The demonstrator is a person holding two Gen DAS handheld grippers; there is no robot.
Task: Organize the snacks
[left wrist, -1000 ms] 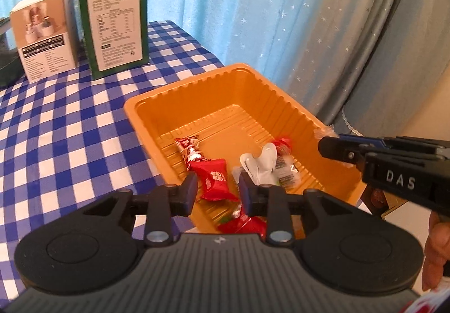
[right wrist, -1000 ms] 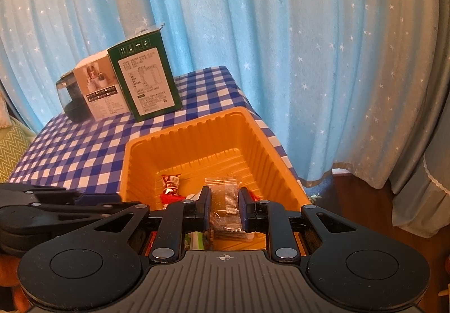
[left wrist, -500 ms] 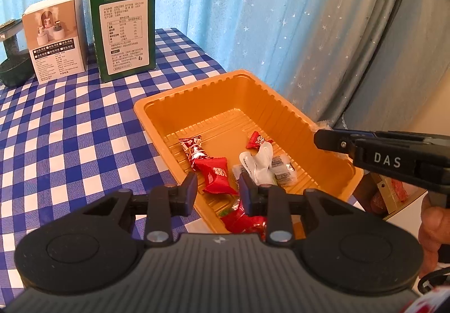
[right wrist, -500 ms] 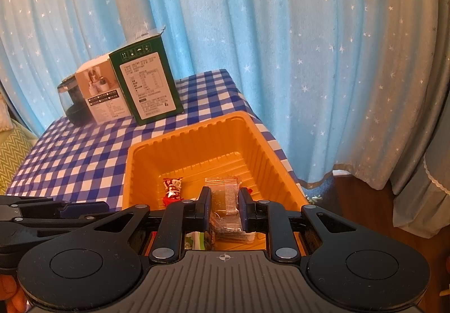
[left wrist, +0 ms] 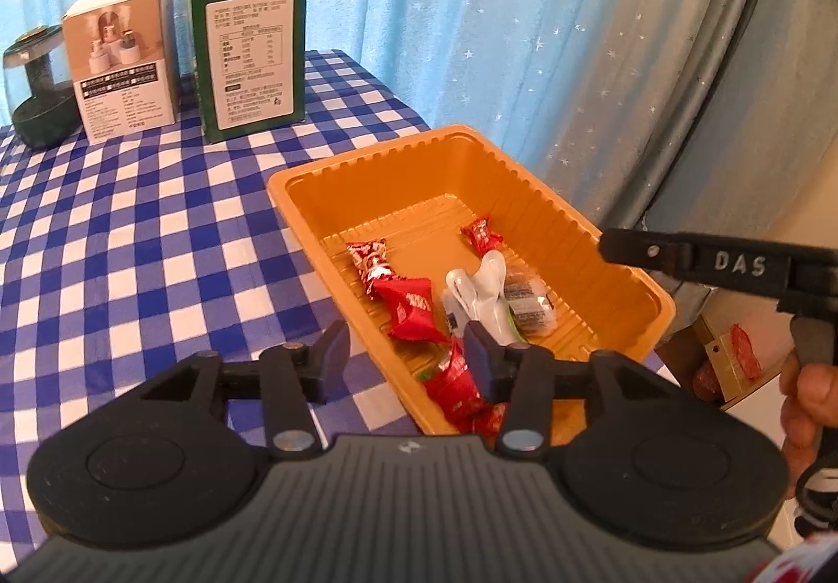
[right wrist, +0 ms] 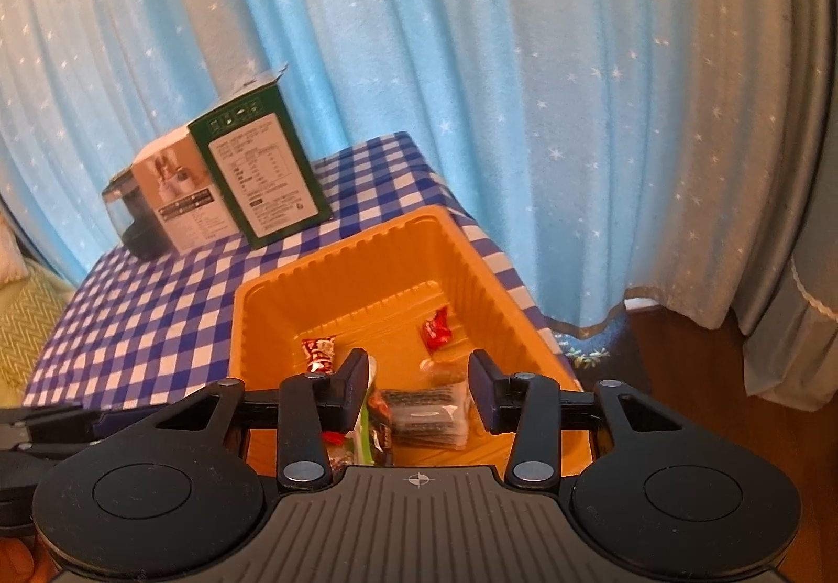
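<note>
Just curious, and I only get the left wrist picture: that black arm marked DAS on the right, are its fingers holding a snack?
Observer: No. The right gripper has its fingers apart and opening, with nothing gripped.
Operator: What's under them, then?
Observer: A clear packet with dark contents, lying in the orange tray just below the gap.
Operator: Anything past the table's far edge?
Observer: Wooden floor, under the curtain hem.

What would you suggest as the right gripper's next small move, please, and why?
Probably lift the right gripper clear of the orange tray: its jaws are opening, and the clear-wrapped snack lies loose in the tray below them, touching neither pad.
</note>
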